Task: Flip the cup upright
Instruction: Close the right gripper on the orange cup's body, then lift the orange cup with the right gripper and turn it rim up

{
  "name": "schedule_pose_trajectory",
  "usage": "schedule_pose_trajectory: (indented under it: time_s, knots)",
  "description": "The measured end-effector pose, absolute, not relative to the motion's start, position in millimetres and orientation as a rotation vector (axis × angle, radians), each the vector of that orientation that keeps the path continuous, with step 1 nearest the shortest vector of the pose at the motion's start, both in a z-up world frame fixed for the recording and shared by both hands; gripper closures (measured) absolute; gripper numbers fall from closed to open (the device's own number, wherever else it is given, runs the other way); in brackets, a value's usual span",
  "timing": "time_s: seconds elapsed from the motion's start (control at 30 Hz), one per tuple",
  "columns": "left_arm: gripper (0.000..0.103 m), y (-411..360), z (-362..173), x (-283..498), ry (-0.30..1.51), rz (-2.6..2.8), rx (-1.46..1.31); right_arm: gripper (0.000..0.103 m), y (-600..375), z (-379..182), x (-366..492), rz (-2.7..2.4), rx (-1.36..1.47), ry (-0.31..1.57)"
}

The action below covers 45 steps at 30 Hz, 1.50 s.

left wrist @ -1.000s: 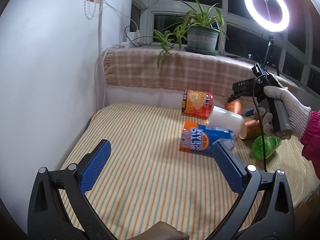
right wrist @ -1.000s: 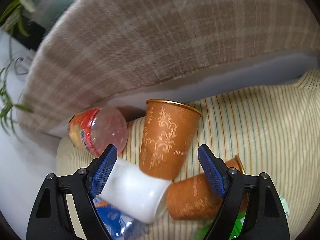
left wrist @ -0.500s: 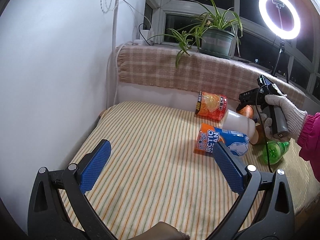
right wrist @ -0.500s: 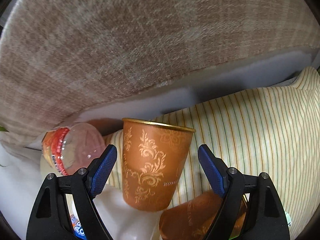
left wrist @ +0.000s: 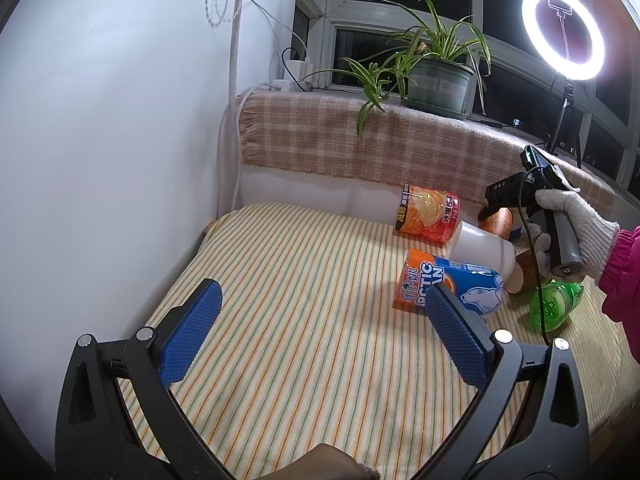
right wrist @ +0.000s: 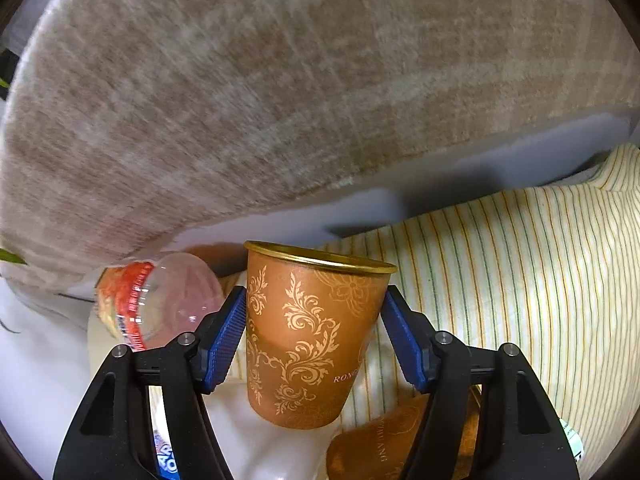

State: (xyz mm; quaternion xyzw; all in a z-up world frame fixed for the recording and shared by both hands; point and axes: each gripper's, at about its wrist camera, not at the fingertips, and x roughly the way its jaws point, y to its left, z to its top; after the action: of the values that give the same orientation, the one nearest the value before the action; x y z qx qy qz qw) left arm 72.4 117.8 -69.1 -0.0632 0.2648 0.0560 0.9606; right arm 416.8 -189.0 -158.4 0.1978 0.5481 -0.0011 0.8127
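An orange paper cup with gold leaf pattern (right wrist: 308,344) stands mouth up between my right gripper's (right wrist: 316,332) blue pads, which press its two sides. In the left wrist view the same cup (left wrist: 497,222) shows partly behind the right gripper (left wrist: 505,200), held by a white-gloved hand. A second orange cup (right wrist: 384,444) lies on its side below it. A white cup (left wrist: 482,251) lies on its side beside them. My left gripper (left wrist: 320,332) is open and empty, low over the striped cloth, well left of the cups.
A blue and orange Arctic Ocean pack (left wrist: 444,286), an orange-labelled clear cup (left wrist: 427,218) and a green bottle (left wrist: 554,306) lie on the striped cloth (left wrist: 300,280). A plaid-covered ledge (left wrist: 380,148) with a potted plant (left wrist: 436,76) runs behind. A white wall (left wrist: 100,140) is on the left.
My right gripper has moved in around the standing orange cup and its pads have closed onto its sides. The left gripper has drawn back and turned slightly, staying open.
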Motion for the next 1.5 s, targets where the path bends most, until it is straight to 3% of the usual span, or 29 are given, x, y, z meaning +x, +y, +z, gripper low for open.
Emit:
schedule_pose_trajectory:
  time_s: [0.4, 0.8, 1.5]
  knots:
    - [0.000, 108, -60, 64, 0.517, 0.106, -0.117, 0.037, -213, -119, 405, 0.050, 0.501, 1.085]
    - [0.000, 100, -44, 47, 0.499, 0.106, -0.104, 0.037, -223, -66, 333, 0.195, 0.556, 1.010]
    - [0.000, 69, -43, 35, 0.572, 0.017, -0.098, 0.037, -218, -63, 200, 0.493, 0.369, 1.117]
